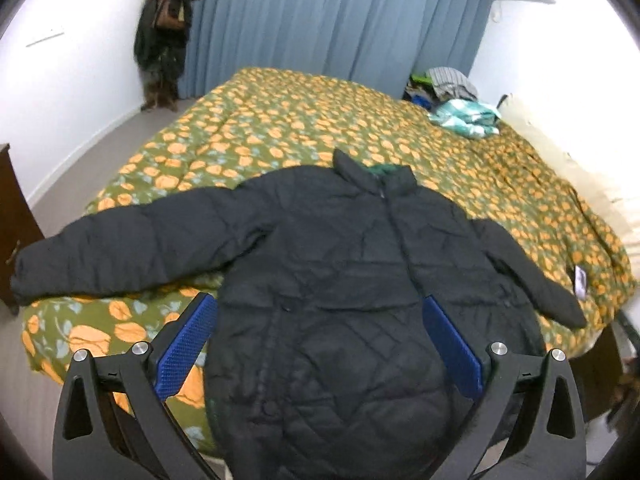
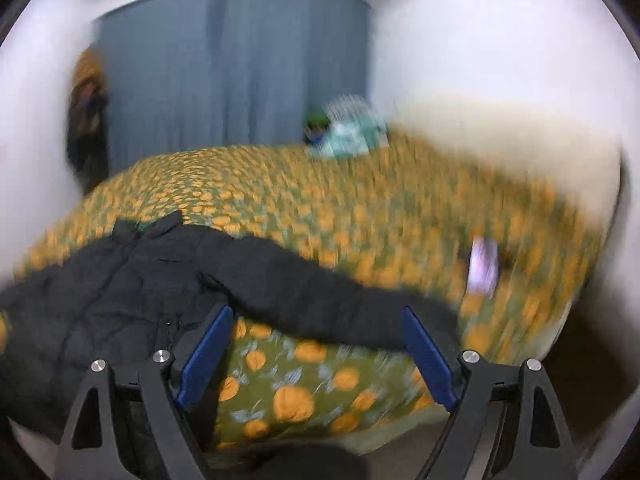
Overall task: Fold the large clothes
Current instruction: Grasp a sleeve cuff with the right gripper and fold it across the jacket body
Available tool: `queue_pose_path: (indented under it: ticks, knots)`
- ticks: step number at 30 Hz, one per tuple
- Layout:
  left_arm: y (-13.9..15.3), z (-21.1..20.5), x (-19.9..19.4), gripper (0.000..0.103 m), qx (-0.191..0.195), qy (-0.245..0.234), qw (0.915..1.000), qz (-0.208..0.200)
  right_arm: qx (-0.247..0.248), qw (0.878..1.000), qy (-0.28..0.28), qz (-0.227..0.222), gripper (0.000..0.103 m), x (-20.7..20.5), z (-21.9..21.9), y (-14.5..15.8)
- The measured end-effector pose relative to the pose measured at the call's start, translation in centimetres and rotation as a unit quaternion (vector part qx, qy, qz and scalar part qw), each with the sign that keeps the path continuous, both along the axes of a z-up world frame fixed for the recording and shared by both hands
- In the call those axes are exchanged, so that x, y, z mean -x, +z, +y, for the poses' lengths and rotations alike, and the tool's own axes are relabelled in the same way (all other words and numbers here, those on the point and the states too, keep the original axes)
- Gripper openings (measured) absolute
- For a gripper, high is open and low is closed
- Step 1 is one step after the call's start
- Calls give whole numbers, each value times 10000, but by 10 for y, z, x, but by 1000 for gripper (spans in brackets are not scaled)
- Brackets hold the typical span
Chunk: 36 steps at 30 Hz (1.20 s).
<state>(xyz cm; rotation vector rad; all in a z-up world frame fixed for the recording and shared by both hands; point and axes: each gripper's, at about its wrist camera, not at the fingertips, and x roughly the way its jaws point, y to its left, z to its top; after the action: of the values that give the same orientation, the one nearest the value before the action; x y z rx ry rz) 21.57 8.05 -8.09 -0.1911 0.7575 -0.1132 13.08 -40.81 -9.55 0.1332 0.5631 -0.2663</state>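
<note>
Jacket (image 1: 332,264): black quilted puffer, lying front-up and zipped on the bed (image 1: 280,120), spread over the near part of the floral cover, hem toward the near edge and apparently draping over it. Collar (image 1: 376,176) points away from the grippers, toward the curtain (image 1: 332,20); long axis of the body runs hem to collar, roughly straight ahead in the left view. Sleeves out to both sides: left sleeve (image 1: 120,252) nearly straight and level across the bed, its cuff near the bed's left edge; right sleeve (image 2: 320,296) angled down and outward, cuff near the right gripper's far finger. Left gripper (image 1: 320,344) hovers over the lower body panel, jaws wide apart, nothing between the pads. Right gripper (image 2: 316,352) likewise spread wide, holding nothing, aimed at the gap under the right sleeve; that view is motion-blurred, so contact cannot be judged. Handling estimate: light for its bulk, soft, springy fill, likely a slick shell. Folds will puff back unless pressed flat, and thick layers may slip from a shallow pinch. Best holds judged to be cuffs, shoulder seams and hem corners, where the fabric is thinner and the stitching gives purchase. Small pale card or tag (image 2: 484,264) lies on the cover beyond the right cuff, apart from the jacket.
</note>
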Motion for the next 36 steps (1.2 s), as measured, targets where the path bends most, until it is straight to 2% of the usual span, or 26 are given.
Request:
queue_pose_path:
  ticks: [1,3,5,7,9,12,13,15,16,18,20,21,22,23,25,27,28,30,31,34,36]
  knots:
    - [3,-2,5,102,-51,4,10000,2,-508,9986,-125,34,87,-2,-20,-15]
    - [4,-2,7,102,-215,49,9998,21,-1712,9837,-545,56,87,-9,-63,-55]
    - [4,-2,10,102,-301,108,9995,77,-2811,9547,-966,112,88,-19,-105,-95]
    - [0,-1,11,102,-305,158,9993,162,-3454,9307,-1196,111,88,-28,-130,-127]
    - [-2,-2,12,102,-287,181,9992,229,-3761,9164,-1369,57,87,-42,-152,-150]
    - [-5,-7,13,102,-307,189,9989,304,-4013,9043,-1451,-131,87,-66,-173,-169]
    - [-5,-8,13,102,-300,184,9988,326,-4057,9015,-1507,-68,87,-73,-178,-174]
    - [-6,-12,13,102,-276,158,9988,365,-4055,8911,-2035,72,87,-82,-193,-189]
    - [-7,-15,13,102,-284,143,9988,381,-4157,8824,-2205,-28,86,-84,-198,-196]
    - [-9,-19,13,102,-314,115,9986,414,-4175,8763,-2398,-178,73,-89,-203,-201]
    - [-13,-24,12,102,-366,55,9981,483,-3962,8856,-2412,-229,42,-99,-207,-198]
    - [-15,-27,12,102,-406,25,9978,519,-3652,8975,-2468,-178,32,-105,-205,-191]
    - [-17,-29,13,102,-436,3,9976,529,-3290,9108,-2490,-161,18,-110,-199,-179]
    - [-18,-31,13,102,-480,-25,9975,525,-3073,9201,-2419,-193,13,-111,-193,-168]
    - [-20,-35,15,102,-564,-65,9971,506,-2533,9461,-1990,-329,11,-119,-168,-133]
    - [-23,-38,14,102,-552,-99,9969,543,-1654,9780,-1171,-487,11,-130,-117,-89]
    - [-24,-39,13,102,-510,-117,9970,564,-1241,9874,-802,-564,11,-135,-92,-72]
    - [-25,-41,12,102,-428,-136,9973,578,-534,9957,-100,-746,11,-143,-45,-41]
    - [-24,-41,13,102,-406,-144,9974,570,-256,9960,188,-832,11,-140,-23,-29]
    - [-22,-41,16,102,-381,-165,9978,513,624,9849,1275,-995,11,-143,66,-5]
    - [-21,-36,20,102,-395,-135,9979,490,955,9745,1786,-972,10,-148,111,-3]
